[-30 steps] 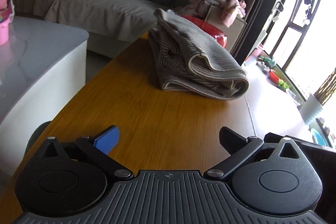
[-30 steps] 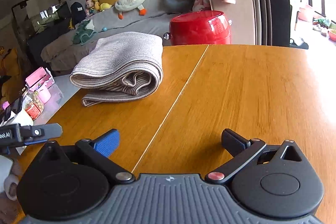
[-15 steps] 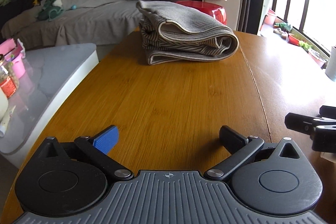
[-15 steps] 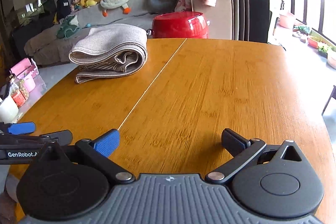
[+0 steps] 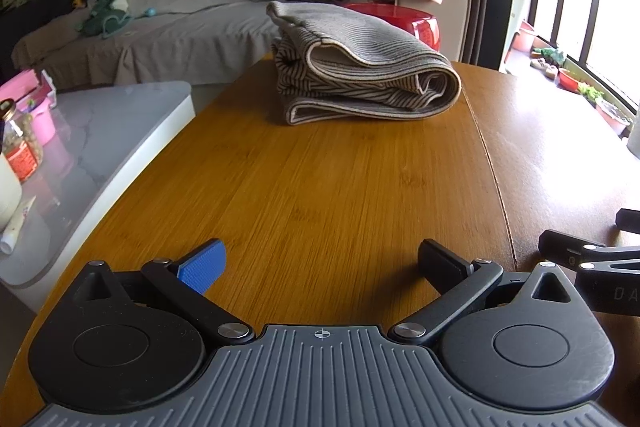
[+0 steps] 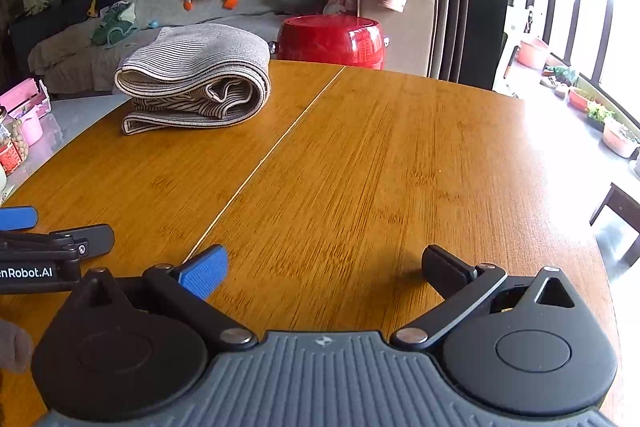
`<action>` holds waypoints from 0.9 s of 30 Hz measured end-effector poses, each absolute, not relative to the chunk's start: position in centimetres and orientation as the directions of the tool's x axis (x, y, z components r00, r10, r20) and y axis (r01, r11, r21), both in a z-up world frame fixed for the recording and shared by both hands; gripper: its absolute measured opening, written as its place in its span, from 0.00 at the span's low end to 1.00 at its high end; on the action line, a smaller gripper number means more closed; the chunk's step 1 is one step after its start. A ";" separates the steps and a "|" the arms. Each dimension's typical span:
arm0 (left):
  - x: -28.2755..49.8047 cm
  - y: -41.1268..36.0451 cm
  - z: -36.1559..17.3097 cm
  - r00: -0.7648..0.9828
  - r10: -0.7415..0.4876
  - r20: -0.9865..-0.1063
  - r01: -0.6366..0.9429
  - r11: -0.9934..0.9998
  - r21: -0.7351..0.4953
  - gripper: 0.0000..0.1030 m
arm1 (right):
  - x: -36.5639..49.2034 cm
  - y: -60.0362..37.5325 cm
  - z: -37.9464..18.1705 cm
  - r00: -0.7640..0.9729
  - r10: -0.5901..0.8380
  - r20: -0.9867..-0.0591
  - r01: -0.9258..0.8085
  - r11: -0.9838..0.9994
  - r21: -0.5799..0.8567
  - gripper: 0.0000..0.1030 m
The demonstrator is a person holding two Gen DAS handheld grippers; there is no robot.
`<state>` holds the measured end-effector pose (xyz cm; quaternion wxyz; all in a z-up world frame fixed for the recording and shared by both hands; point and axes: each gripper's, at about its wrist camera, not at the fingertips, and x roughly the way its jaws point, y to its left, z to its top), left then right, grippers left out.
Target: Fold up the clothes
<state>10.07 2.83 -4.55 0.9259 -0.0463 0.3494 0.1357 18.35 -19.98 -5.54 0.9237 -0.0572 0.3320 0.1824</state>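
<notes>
The striped sweater (image 5: pixel 360 75) lies folded near the counter's (image 5: pixel 320 187) far edge: soft, light, floppy. Grip its rolled fold. Both tongs (image 5: pixel 320 263) (image 6: pixel 324 267) are released, empty.

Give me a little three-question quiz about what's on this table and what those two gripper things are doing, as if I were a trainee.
1. True or false: the left gripper is clamped on the striped garment.
2. Multiple choice: how does the garment lie on the wooden table? A) spread out flat B) folded into a bundle C) hanging over the edge
3. Fill in: the shiny round thing just beyond the table's far edge, behind the garment, is a ___ stool.

Key
1. False; both it and the right gripper are open and empty, near the table's near edge.
2. B
3. red
</notes>
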 end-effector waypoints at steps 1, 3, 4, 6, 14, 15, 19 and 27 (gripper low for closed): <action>10.1 2.8 -4.6 0.719 0.219 -0.660 -0.284 0.959 0.009 1.00 | 18.3 -20.0 -5.5 0.713 0.299 -0.634 -0.375 0.927 0.015 1.00; 10.0 2.8 -4.6 0.718 0.219 -0.660 -0.285 0.959 0.008 1.00 | 18.3 -19.9 -5.6 0.713 0.299 -0.634 -0.375 0.927 0.015 1.00; 10.0 2.8 -4.5 0.718 0.219 -0.660 -0.285 0.958 0.008 1.00 | 18.3 -19.9 -5.6 0.713 0.299 -0.634 -0.375 0.927 0.015 1.00; 10.0 2.8 -4.6 0.718 0.220 -0.660 -0.286 0.958 0.007 1.00 | 18.2 -19.9 -5.6 0.713 0.299 -0.634 -0.375 0.927 0.015 1.00; 10.1 2.9 -4.6 0.719 0.220 -0.659 -0.286 0.958 0.008 1.00 | 18.2 -19.9 -5.6 0.714 0.299 -0.633 -0.374 0.927 0.016 1.00; 10.1 2.9 -4.6 0.719 0.220 -0.659 -0.286 0.958 0.008 1.00 | 18.2 -19.9 -5.6 0.714 0.299 -0.633 -0.374 0.927 0.016 1.00; 10.1 2.9 -4.6 0.719 0.220 -0.659 -0.286 0.958 0.008 1.00 | 18.1 -19.9 -5.6 0.714 0.299 -0.633 -0.375 0.927 0.016 1.00; 10.2 2.9 -4.6 0.719 0.220 -0.659 -0.286 0.958 0.008 1.00 | 18.1 -19.9 -5.7 0.713 0.301 -0.633 -0.376 0.926 0.016 1.00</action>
